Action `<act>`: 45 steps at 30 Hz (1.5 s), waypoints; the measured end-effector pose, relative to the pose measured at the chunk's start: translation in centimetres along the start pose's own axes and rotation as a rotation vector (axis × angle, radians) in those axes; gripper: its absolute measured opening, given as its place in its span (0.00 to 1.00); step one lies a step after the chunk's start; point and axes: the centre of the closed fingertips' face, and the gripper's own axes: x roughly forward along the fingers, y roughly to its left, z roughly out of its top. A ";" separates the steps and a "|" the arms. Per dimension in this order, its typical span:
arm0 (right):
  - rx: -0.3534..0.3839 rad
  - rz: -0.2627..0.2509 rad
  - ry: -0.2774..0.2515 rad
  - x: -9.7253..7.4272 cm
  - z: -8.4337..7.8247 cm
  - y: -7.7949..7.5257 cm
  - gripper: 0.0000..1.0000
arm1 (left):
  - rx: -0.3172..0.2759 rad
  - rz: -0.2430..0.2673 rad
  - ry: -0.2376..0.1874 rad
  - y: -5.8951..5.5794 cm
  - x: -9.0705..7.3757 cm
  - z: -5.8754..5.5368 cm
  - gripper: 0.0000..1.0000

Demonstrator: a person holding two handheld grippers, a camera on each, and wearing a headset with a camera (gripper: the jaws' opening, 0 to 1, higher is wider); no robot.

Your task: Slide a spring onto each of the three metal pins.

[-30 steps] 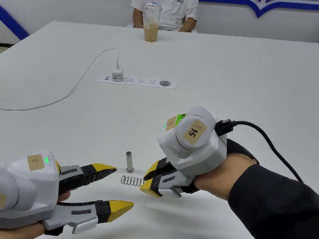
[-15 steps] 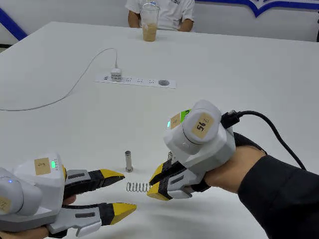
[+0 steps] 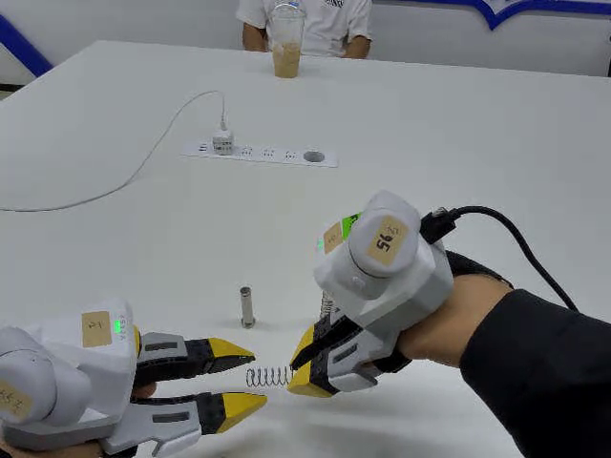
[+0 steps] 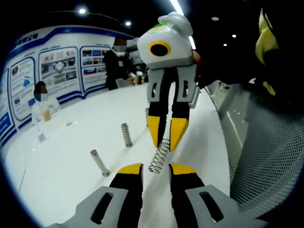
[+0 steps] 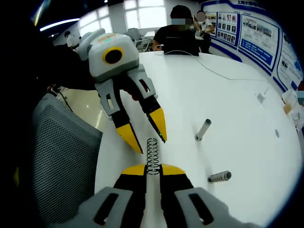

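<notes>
Since a second ago the spring [image 3: 269,376] has come away from the foot of the bare pin [image 3: 247,307] toward us, and the left hand-held gripper [image 3: 256,376] has closed in on it. The right hand-held gripper [image 3: 298,374] is clamped on one end of the spring. It carries the spring level, on our side of the bare pin and, as far as we can judge, just off the counter [image 3: 430,124]. We read the level hold as a way of offering the free end. The left jaws stand partly open, one on each side of that end, and grip nothing yet. We judge that a handover or a two-handed steadying comes first, then tipping the spring upright over the bare pin. A second pin [image 5: 219,176], right of the bare pin, already wears a spring. Far beyond the bare pin, a clear cup [image 3: 286,40] holds a tan drink, roughly half full.
</notes>
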 end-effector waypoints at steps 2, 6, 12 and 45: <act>0.000 0.008 0.004 0.0 -0.1 0.1 0.12 | 0.008 -0.006 -0.001 -0.1 0.0 0.0 0.20; -0.002 0.016 0.010 -0.1 -0.2 0.2 0.12 | 0.017 -0.014 0.002 -0.4 0.1 0.0 0.16; -0.004 0.018 0.010 -0.3 0.0 0.4 0.12 | 0.030 -0.019 0.004 -0.5 0.2 0.0 0.14; -0.030 -0.051 -0.146 -2.0 4.8 0.2 0.12 | 0.019 0.002 -0.027 -0.1 0.2 0.8 0.11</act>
